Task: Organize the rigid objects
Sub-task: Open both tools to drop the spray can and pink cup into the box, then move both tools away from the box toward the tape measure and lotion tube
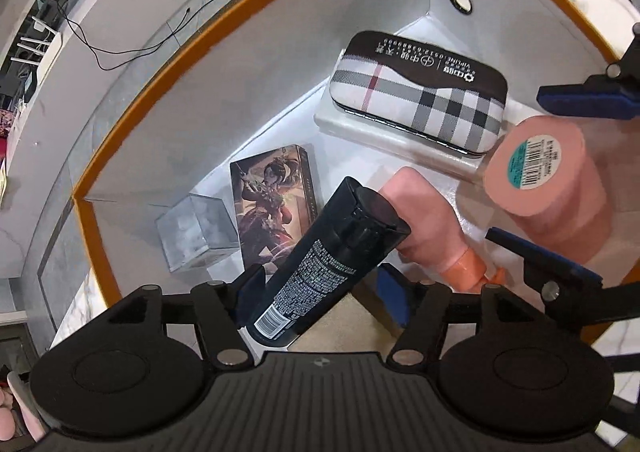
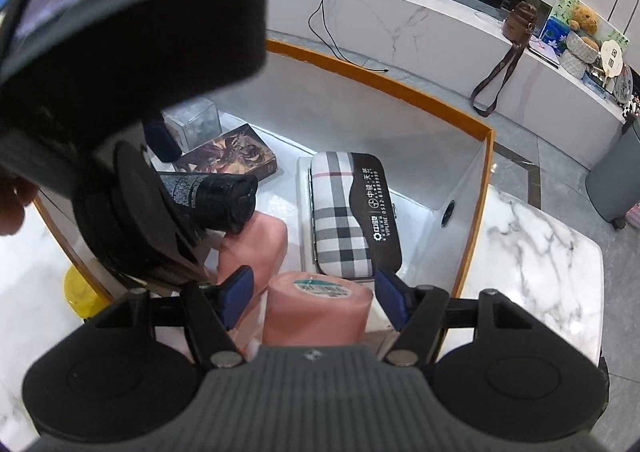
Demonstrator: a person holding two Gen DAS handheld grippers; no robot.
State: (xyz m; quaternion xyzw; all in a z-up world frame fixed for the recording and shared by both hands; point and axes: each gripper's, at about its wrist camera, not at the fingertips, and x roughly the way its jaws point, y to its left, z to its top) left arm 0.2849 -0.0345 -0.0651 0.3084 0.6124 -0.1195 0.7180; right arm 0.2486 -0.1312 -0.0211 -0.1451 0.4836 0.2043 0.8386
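Observation:
A white box with an orange rim (image 1: 120, 123) holds everything. My left gripper (image 1: 324, 296) stands open around a black tube (image 1: 320, 256), which leans with its cap on a pink pump bottle (image 1: 428, 219) lying in the box. The tube touches the left finger only. My right gripper (image 2: 316, 298) is open around an upright pink cylinder (image 2: 320, 312) with a barcode label, a small gap on each side. Behind these, a plaid case (image 1: 416, 91) rests on a white box (image 1: 380, 135). An illustrated card box (image 1: 272, 203) and a silvery cube (image 1: 196, 232) sit beside it.
The box stands on a marble table (image 2: 532, 252). A yellow object (image 2: 80, 292) sits outside its near left wall. The left gripper's body (image 2: 120, 31) fills the upper left of the right wrist view. Behind, a white counter (image 2: 400, 11) carries a black cable, a router and a brown bag.

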